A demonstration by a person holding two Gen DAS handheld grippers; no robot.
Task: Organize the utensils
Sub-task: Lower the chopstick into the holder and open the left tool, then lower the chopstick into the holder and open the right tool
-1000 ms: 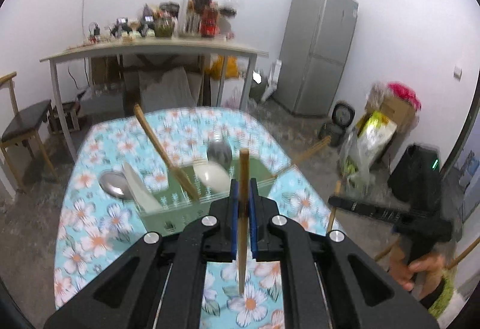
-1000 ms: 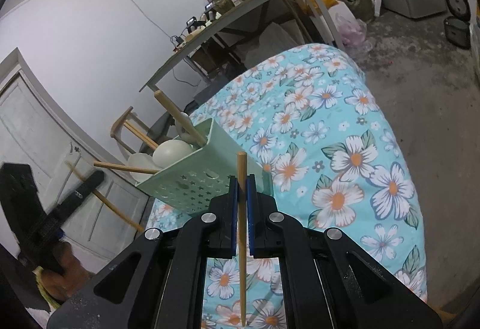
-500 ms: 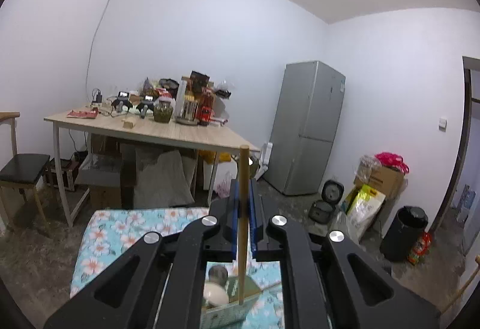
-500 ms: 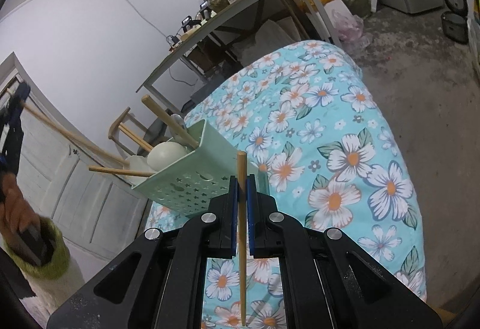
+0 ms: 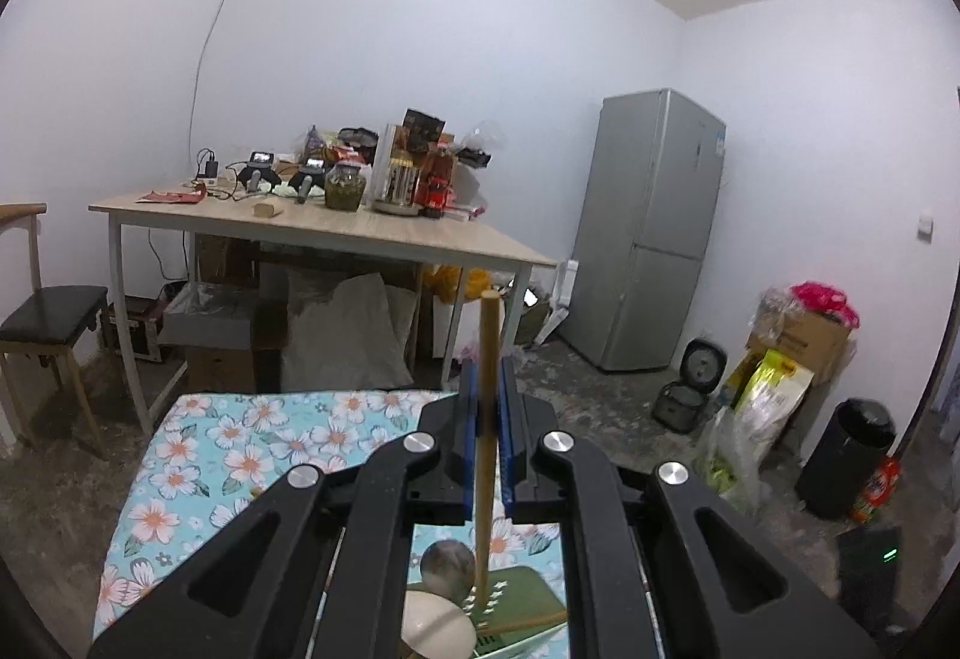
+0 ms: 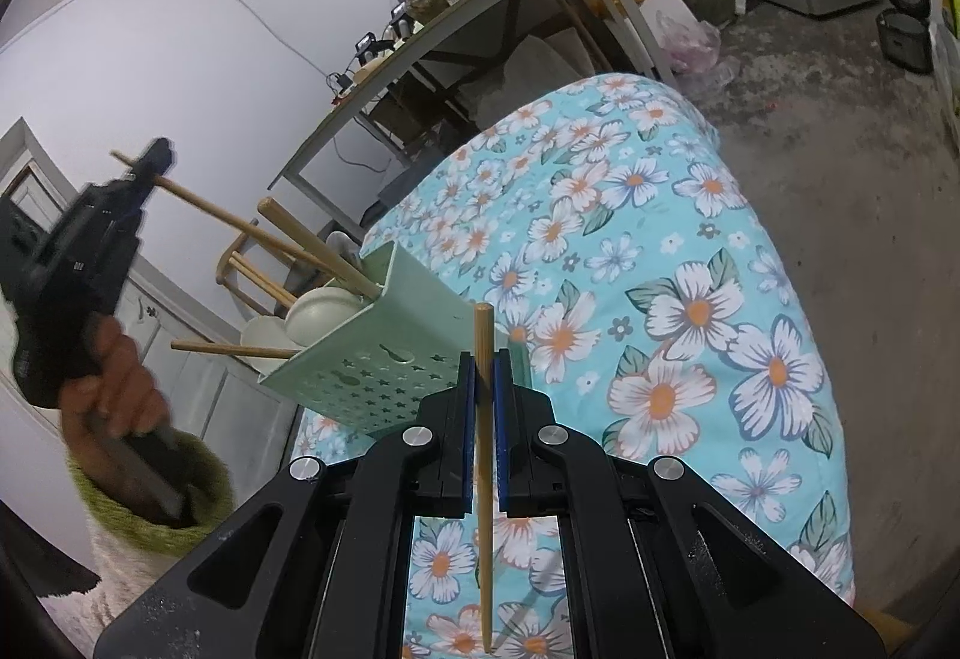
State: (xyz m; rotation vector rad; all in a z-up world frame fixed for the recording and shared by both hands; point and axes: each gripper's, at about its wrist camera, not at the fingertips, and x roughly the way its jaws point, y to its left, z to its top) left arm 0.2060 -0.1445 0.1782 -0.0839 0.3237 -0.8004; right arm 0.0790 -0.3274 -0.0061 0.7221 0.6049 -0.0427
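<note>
The flowered tabletop (image 6: 690,263) carries a pale green perforated utensil basket (image 6: 384,359) near its left edge, already bristling with chopsticks and white spoons (image 6: 318,308). Open cloth lies to the basket's right; the rim itself is crowded. Each claw is clenched on one wooden chopstick: left claw (image 5: 486,449) on its chopstick (image 5: 487,407) above the basket, right claw (image 6: 483,419) on its chopstick (image 6: 483,419) just beside the basket wall. The sticks look light, stiff and smooth, likely to pivot if pinched off-centre, so a mid-shaft hold suits.
</note>
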